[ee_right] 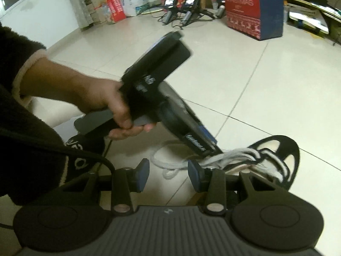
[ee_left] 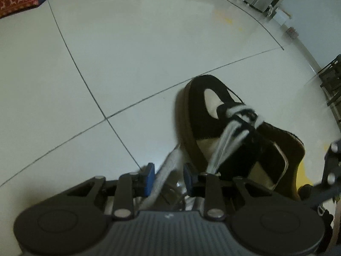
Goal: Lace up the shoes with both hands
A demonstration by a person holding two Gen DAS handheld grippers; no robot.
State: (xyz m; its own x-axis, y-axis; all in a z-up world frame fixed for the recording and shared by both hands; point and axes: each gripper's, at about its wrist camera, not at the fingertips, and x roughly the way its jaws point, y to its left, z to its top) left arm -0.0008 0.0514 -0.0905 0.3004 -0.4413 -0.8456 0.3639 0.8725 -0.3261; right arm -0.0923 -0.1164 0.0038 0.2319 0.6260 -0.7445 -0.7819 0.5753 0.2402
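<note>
— Shoe [ee_left: 215,128] status?

— Black, on the floor tiles [ee_left: 127,64], toe pointing away from the left gripper [ee_left: 168,177], long axis running up from it. White lace [ee_left: 223,140] is crossed over the eyelets near the toe; strands run back off the shoe toward that gripper.

— Holding them?

— Its blue pads stand moderately apart with a lace strand passing between; I cannot tell whether they pinch it.

— And the other side?

— Right gripper [ee_right: 168,176] is parted, nothing in it, with the shoe to its right and loose lace on the tiles just beyond. The left gripper is nearer the lace.

— Containers?

— Gift bag [ee_right: 255,8] far behind the shoe, contents hidden.
</note>
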